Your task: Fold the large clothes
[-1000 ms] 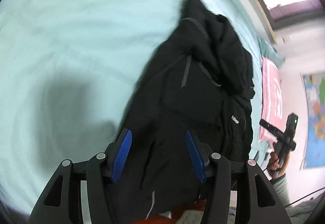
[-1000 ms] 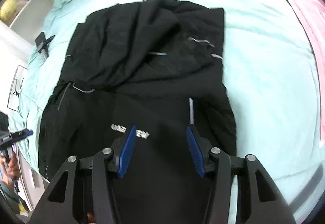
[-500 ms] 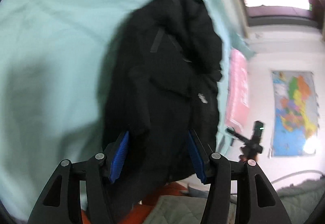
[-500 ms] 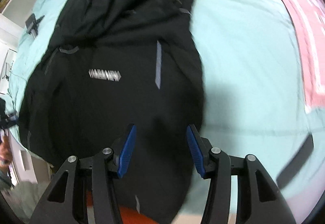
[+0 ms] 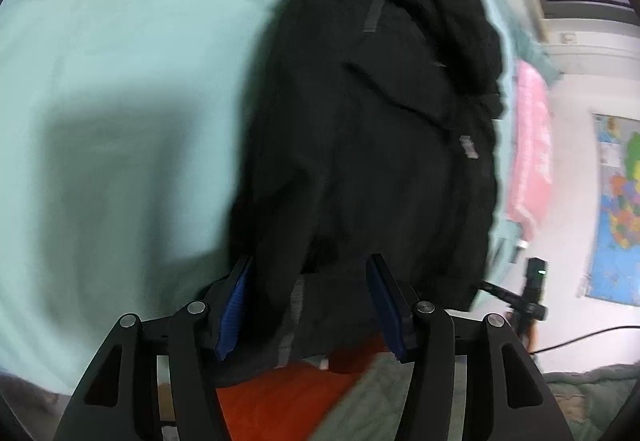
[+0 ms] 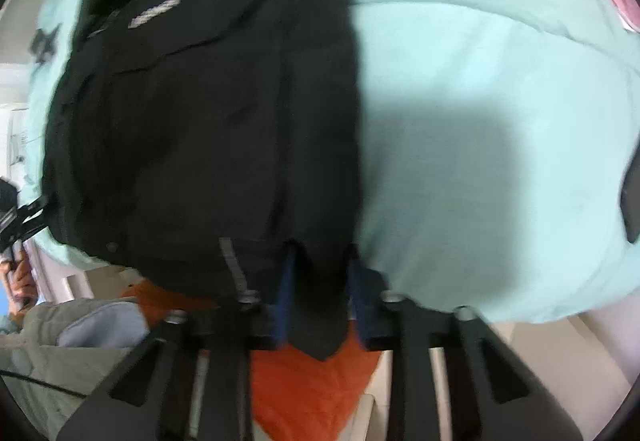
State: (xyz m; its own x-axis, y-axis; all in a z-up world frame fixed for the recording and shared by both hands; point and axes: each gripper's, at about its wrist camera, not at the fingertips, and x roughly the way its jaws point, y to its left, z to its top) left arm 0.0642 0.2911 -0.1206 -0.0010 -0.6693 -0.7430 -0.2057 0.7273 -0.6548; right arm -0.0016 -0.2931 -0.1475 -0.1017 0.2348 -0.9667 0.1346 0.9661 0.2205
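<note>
On bed (image 5: 120,41), black jacket (image 5: 372,113) lies spread lengthwise over the pale teal cover, hood/collar end far from cams, hem end hanging over the near bed edge toward both grippers. L gripper (image 5: 308,305): jaws wide apart, blue pads (image 5: 234,305) well separated, jacket hem fabric sits between them, draped against the L pad; R pad not touching cloth as far as I can see, so not clamped. Grey reflective strip on hem visible between the fingers. R gripper (image 6: 322,293) in right wrist view: jaws much narrower, blue pads (image 6: 286,293) close on both sides of a pointed fold of jacket hem corner, fabric tip hangs down between/below them; looks pinched on jacket (image 6: 208,101), frame blurry tho. Jacket logo patch shows upper L in right view, grey strip near hem just L of the gripper. Orange cloth (image 6: 316,381) under both grippers at bed edge, grey-green quilt (image 6: 60,341) beside it at L. Pink blanket (image 5: 528,145) on far side of bed in left view, map (image 5: 618,209) on wall beyond. R gripper also seen small in left view at lower R, past jacket edge. Gripper shadows fall on the cover beside jacket in both views.
</note>
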